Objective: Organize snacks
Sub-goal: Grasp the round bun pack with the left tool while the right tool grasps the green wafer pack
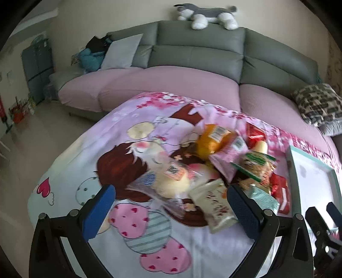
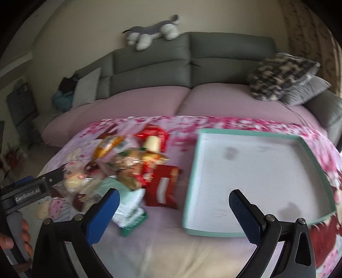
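Observation:
A pile of snack packets (image 1: 226,162) lies on a cartoon-print cloth (image 1: 132,149); it also shows in the right wrist view (image 2: 132,164). It holds an orange bag (image 1: 211,136), a pink packet (image 1: 228,158), a cream packet (image 1: 215,205) and a red box (image 2: 164,188). A shallow mint-edged white box (image 2: 256,177) sits empty to the right of the pile. My left gripper (image 1: 171,211) is open above the near packets. My right gripper (image 2: 174,213) is open over the box's near left corner.
A grey and pink sofa (image 1: 192,70) runs behind the table, with a plush dog (image 1: 207,15) on its back and patterned cushions (image 2: 282,77) at the right. The left gripper's body (image 2: 32,190) shows at the left of the right wrist view.

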Tool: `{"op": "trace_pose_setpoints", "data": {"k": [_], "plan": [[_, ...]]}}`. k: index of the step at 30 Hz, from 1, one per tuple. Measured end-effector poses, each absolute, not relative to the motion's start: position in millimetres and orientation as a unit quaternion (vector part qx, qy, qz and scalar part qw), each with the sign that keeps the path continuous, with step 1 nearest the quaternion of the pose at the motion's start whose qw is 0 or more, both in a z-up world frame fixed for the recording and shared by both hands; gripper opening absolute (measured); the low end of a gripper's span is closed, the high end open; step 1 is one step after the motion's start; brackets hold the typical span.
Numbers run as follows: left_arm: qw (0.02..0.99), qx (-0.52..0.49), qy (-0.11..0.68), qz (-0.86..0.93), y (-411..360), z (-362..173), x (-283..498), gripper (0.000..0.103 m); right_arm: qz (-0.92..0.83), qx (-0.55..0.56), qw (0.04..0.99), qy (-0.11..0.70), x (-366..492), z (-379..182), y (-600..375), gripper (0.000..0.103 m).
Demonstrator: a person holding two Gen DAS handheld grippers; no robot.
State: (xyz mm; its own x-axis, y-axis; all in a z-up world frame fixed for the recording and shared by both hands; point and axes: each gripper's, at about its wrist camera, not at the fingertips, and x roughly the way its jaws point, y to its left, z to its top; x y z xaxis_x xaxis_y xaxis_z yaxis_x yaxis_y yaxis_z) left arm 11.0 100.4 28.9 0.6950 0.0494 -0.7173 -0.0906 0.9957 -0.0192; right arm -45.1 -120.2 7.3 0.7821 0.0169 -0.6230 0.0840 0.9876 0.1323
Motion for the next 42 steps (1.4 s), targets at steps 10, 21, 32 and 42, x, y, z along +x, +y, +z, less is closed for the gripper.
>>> {"op": "trace_pose_setpoints", "data": {"k": [10,21,32,42], "plan": [[0.910,-0.052,0.409,0.046,117.0,13.0,27.5,0.103,0.025,0.020,0.928,0.370,-10.6,-15.9,-65.0,0.103],[0.886,0.005,0.462,0.047,102.2,-4.2,65.1,0.103,0.036,0.042,0.918,0.393,12.7,-36.6,-44.6,0.103],[0.864,0.047,0.501,0.040,86.1,-22.5,93.7,0.103,-0.016,0.084,0.910,0.405,21.3,-46.4,-57.3,0.103],[0.858,0.028,0.510,0.060,94.7,-39.4,97.1,0.103,-0.017,0.107,0.906,0.409,20.2,-47.3,-59.1,0.086]]}}
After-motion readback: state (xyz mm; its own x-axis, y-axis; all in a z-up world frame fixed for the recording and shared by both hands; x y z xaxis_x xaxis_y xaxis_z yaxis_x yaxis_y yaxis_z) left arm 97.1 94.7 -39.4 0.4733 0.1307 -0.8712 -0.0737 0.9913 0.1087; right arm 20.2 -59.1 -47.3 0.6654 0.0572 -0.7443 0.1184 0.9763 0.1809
